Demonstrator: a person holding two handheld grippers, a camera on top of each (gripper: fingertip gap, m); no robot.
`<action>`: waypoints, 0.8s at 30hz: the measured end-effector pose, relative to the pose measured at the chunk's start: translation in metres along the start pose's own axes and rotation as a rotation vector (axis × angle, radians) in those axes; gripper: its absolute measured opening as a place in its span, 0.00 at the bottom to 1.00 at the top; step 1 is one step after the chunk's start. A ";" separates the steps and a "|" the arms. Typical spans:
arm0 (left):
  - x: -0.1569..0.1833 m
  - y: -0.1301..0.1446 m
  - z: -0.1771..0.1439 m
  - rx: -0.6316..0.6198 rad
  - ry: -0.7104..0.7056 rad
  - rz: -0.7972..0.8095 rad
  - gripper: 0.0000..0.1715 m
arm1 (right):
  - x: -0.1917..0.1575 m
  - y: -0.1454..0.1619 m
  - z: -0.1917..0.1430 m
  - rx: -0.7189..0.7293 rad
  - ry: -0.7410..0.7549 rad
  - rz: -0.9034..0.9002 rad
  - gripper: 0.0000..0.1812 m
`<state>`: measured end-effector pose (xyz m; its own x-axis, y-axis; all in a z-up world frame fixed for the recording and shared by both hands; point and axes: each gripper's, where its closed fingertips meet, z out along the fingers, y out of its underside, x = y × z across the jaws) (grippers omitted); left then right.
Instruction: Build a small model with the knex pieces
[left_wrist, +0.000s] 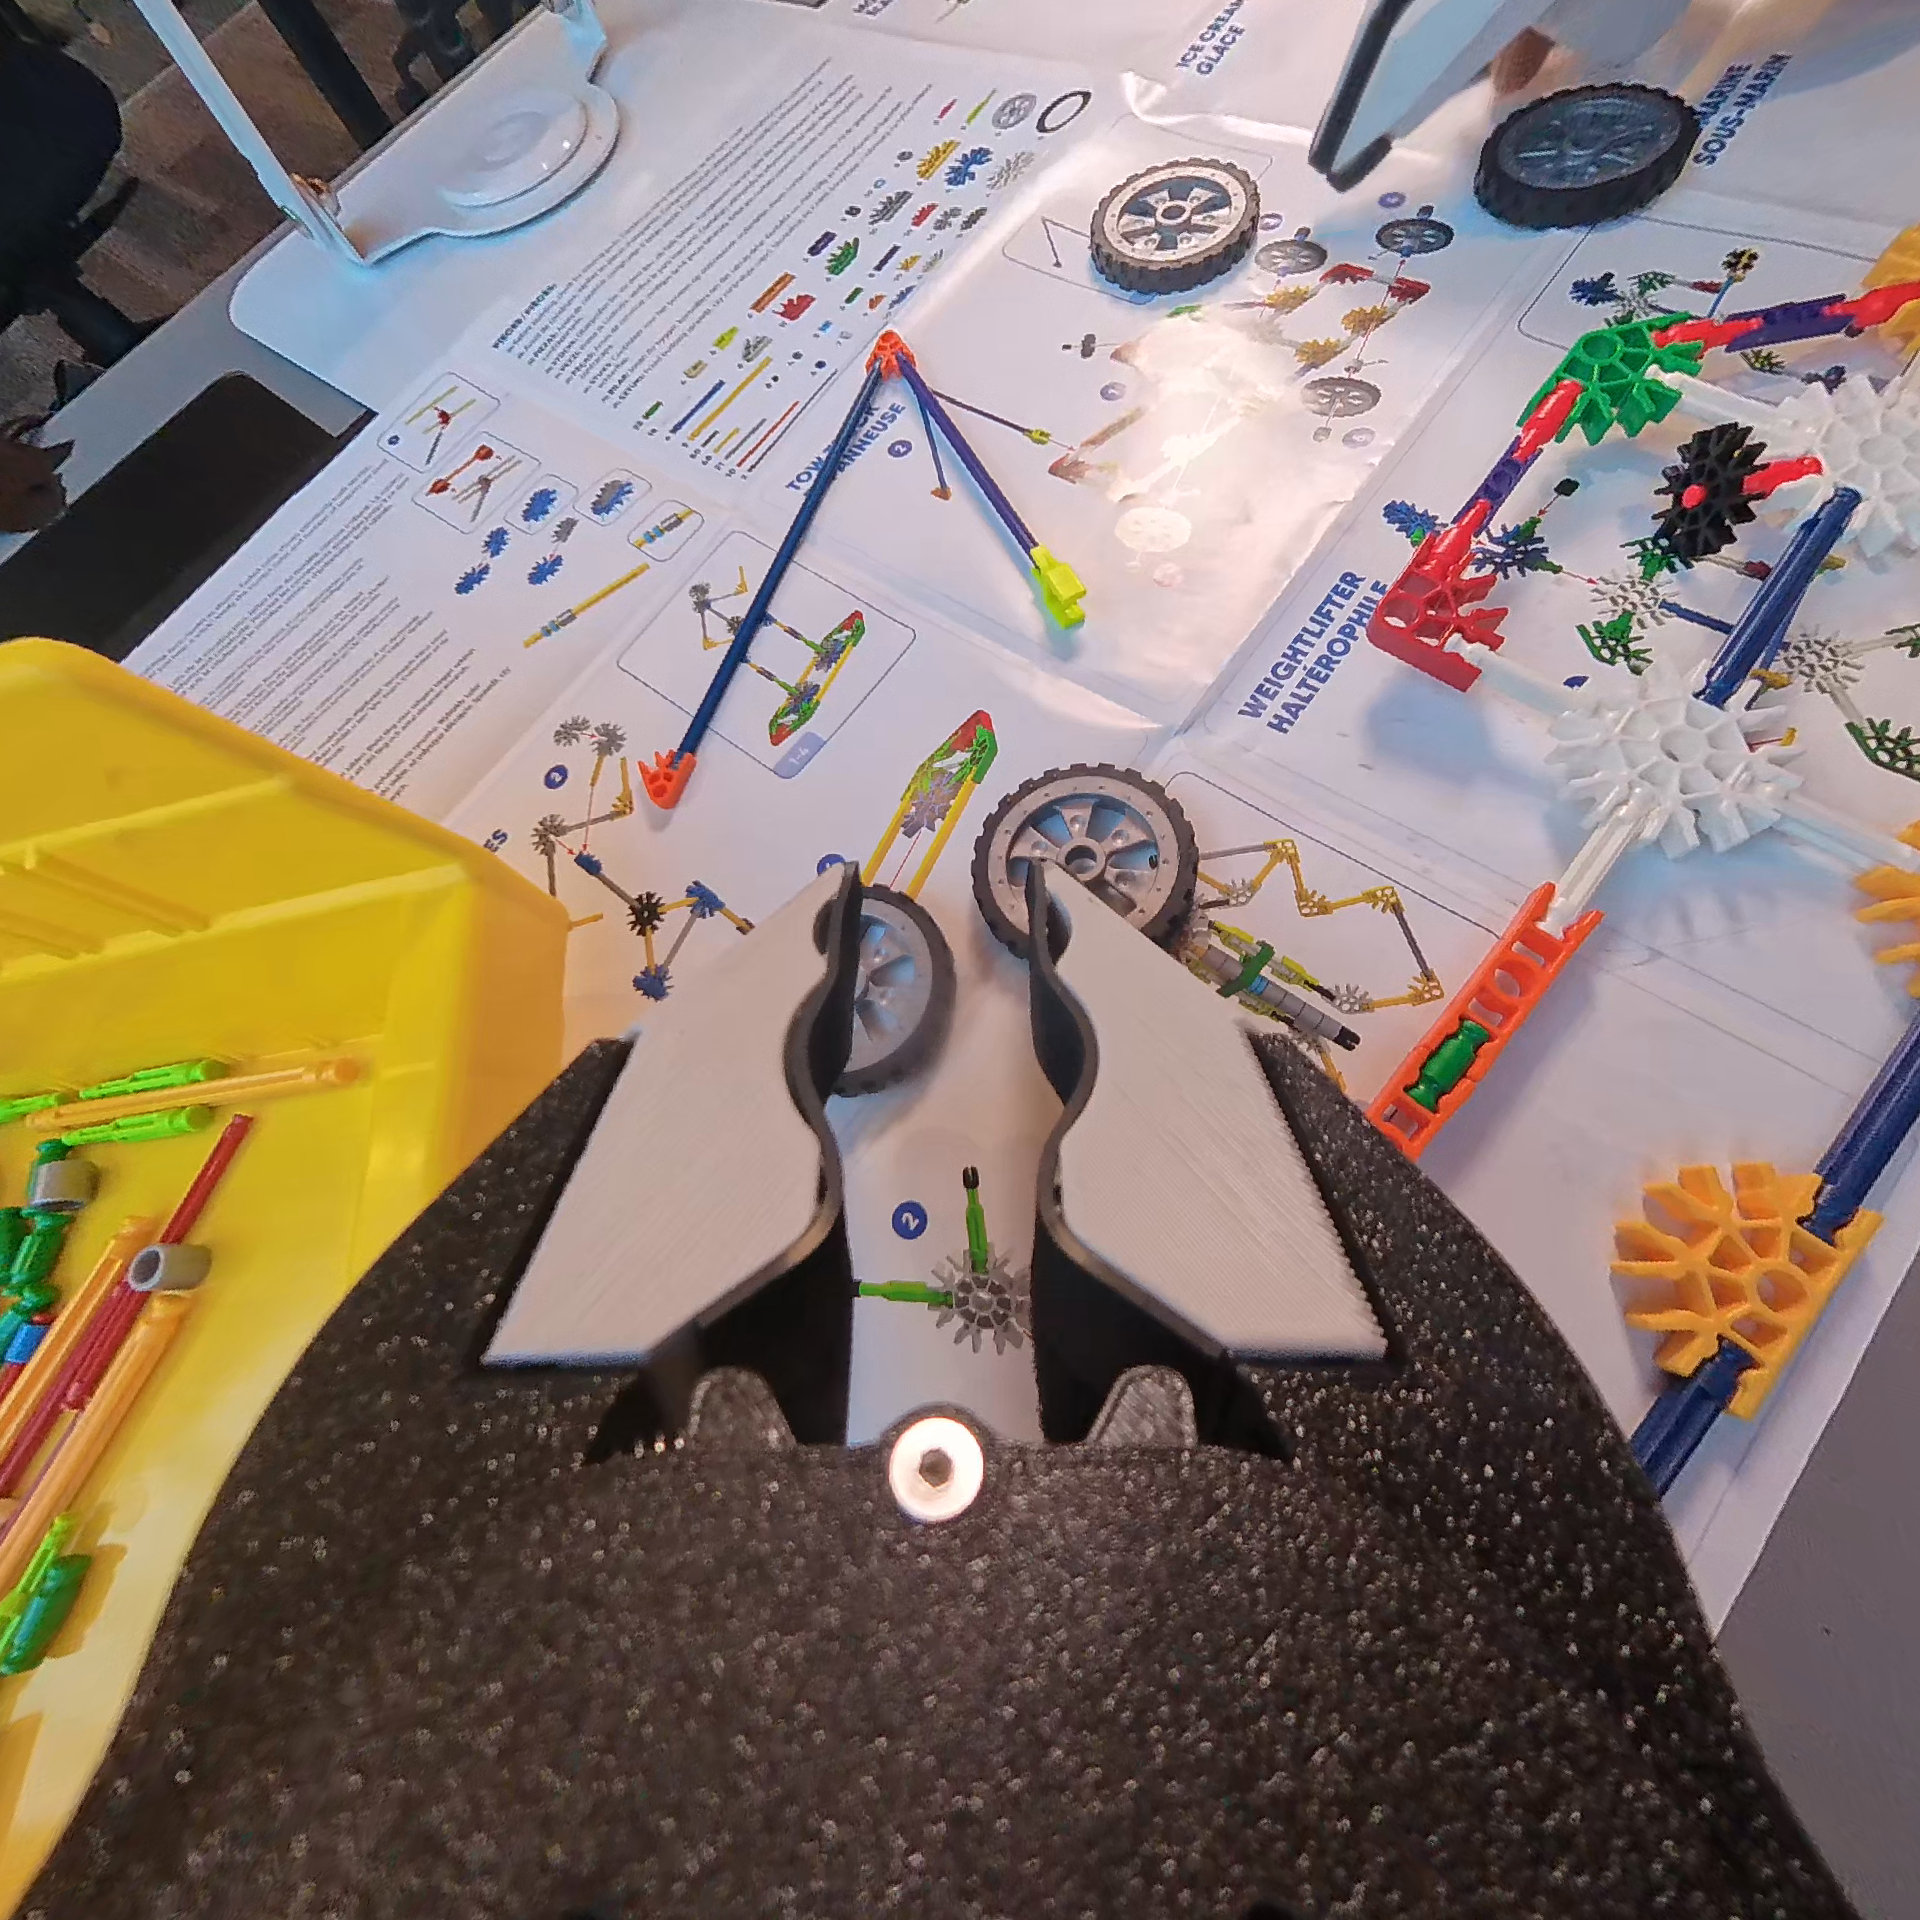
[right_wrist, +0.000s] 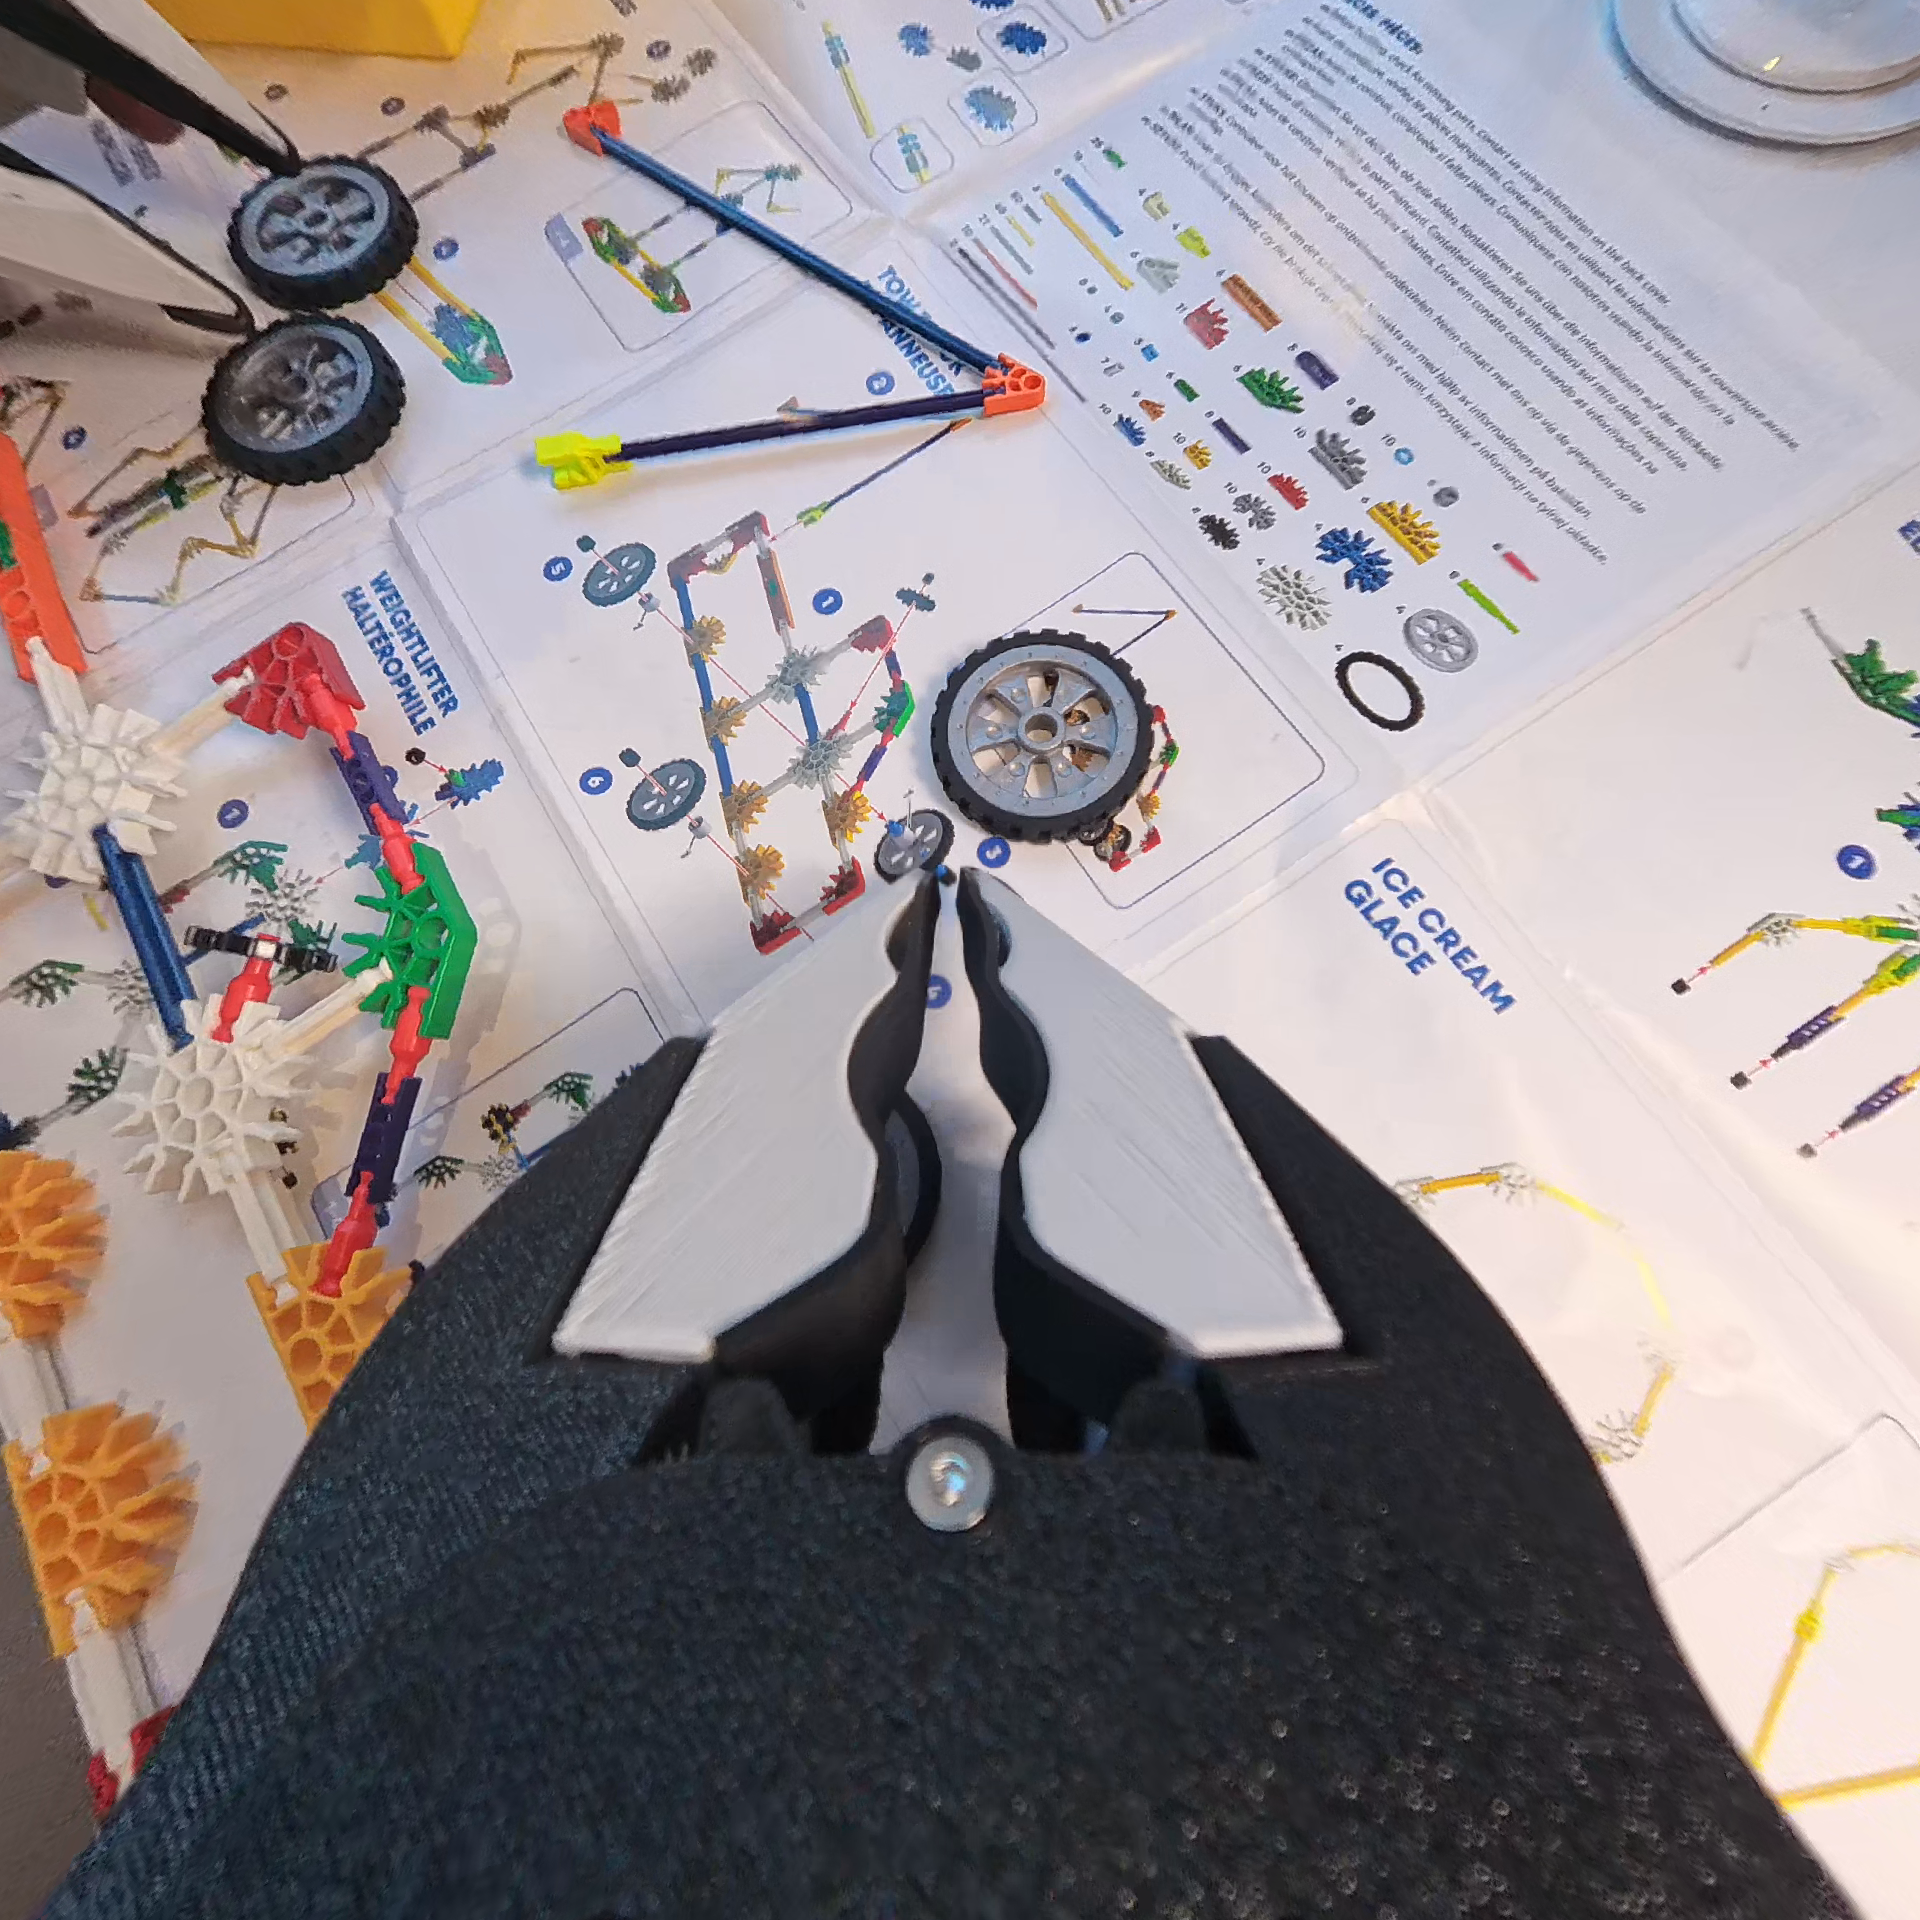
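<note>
From where I sit, my left gripper (left_wrist: 940, 883) has its fingers spread, and the left finger (left_wrist: 727, 1091) hides about half of a small wheel (left_wrist: 899, 997); the right fingertip covers the rim of a second wheel (left_wrist: 1086, 857). I can't tell whether either finger touches a wheel. The yellow bin (left_wrist: 260, 831) runs off the left edge, so its full contents are out of sight. The rod-and-connector model (left_wrist: 1683, 623) is cut by the right edge. In the right wrist view, my right gripper (right_wrist: 948, 883) is nearly closed over something dark (right_wrist: 912, 1164), too hidden to name. The printed sheet (right_wrist: 1351, 935) carries diagrams that are too small for me to make out
</note>
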<state>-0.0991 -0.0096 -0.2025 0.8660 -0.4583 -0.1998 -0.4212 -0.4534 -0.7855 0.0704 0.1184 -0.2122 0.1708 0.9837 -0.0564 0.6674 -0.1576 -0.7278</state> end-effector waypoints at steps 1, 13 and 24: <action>0.000 0.000 0.000 0.001 0.000 0.000 0.17 | 0.001 -0.005 -0.002 0.029 -0.002 0.024 0.01; 0.000 -0.001 -0.001 0.006 0.001 -0.004 0.17 | 0.016 -0.038 -0.033 0.185 0.065 0.088 0.02; -0.002 -0.010 -0.006 0.073 0.038 -0.061 0.17 | -0.030 -0.095 -0.061 0.342 0.058 -0.044 0.06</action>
<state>-0.0981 -0.0088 -0.1908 0.8779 -0.4612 -0.1290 -0.3463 -0.4251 -0.8363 0.0457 0.0984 -0.0997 0.1949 0.9808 0.0120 0.3955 -0.0674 -0.9160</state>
